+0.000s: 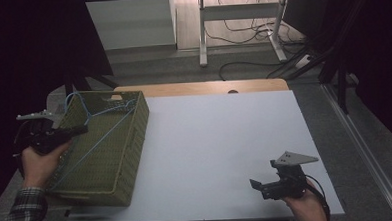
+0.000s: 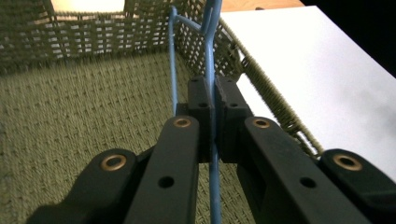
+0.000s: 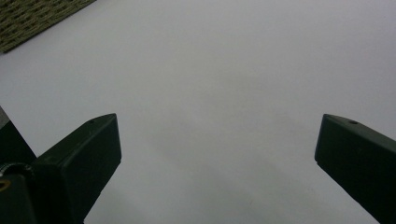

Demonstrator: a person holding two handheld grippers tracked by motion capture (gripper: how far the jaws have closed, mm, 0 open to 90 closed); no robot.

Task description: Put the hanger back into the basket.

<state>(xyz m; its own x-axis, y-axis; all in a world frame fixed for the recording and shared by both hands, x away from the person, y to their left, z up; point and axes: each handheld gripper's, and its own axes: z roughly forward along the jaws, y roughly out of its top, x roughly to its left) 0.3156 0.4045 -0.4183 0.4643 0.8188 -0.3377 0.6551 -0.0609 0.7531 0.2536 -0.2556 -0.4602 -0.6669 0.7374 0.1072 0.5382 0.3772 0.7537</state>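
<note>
- Blue wire hanger (image 2: 212, 70) lies in the green woven basket (image 1: 135, 138), leaning toward its far corner.
- Basket sits on the left edge of the white tabletop (image 1: 225, 149).
- Left gripper (image 2: 214, 100) has its jaws clamped on the hanger wire, over the basket.
- Right gripper (image 3: 217, 154) hovers near the tabletop's near right corner, jaws wide apart, holding nothing.

An olive-green woven basket (image 1: 108, 144) sits at nine o'clock on the white table (image 1: 220, 149). A light blue wire hanger (image 1: 91, 115) lies in it. Both grippers are black. The sleeve (image 1: 21, 215) at seven o'clock is grey plaid.
</note>
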